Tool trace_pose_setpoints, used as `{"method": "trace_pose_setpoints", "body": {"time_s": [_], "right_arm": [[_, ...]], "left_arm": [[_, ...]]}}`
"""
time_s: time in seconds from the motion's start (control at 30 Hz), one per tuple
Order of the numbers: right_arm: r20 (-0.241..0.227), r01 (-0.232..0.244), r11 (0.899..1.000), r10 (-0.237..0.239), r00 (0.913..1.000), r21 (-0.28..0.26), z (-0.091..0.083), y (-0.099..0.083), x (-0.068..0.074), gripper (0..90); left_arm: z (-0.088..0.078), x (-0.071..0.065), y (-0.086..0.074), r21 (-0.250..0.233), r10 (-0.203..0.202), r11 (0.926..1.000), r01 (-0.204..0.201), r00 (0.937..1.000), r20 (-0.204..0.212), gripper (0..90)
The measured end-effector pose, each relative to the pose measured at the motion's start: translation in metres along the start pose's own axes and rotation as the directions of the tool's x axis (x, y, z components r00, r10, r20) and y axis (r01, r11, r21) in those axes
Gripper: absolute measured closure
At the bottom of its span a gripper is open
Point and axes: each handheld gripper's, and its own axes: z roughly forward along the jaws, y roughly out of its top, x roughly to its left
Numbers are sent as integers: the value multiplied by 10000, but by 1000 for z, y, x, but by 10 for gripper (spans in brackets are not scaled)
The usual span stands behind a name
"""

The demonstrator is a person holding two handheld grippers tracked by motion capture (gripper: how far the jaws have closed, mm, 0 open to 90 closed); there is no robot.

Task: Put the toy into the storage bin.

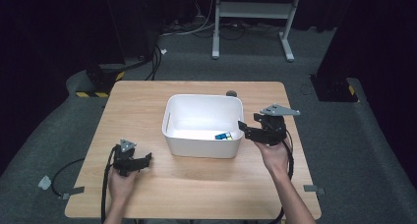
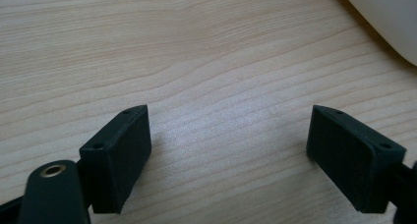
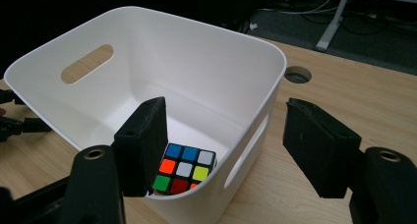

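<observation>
A white plastic bin with handle slots stands in the middle of the wooden table. Inside it, in the corner by my right hand, lies a colourful puzzle cube. My right gripper is open and hovers at the bin's right rim, one jaw over the inside and one outside the wall, above the cube. My left gripper is open low over bare wood to the left of the bin, with nothing between its jaws. A corner of the bin appears at the top right of the left gripper view.
A round cable hole sits in the table behind the bin. Beyond the table are a white metal stand, floor cables and dark curtains. Bare wood stretches along the table's near side.
</observation>
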Motion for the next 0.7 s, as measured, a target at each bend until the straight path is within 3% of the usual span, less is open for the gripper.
{"method": "trace_pose_setpoints", "body": {"time_s": [0.7], "right_arm": [[206, -193, 9994, 199, 9996, -298, -19, -4, -11, 340]], "left_arm": [[0, 0, 0, 0, -5, 10000, 5, 10000, 2, 171]]}}
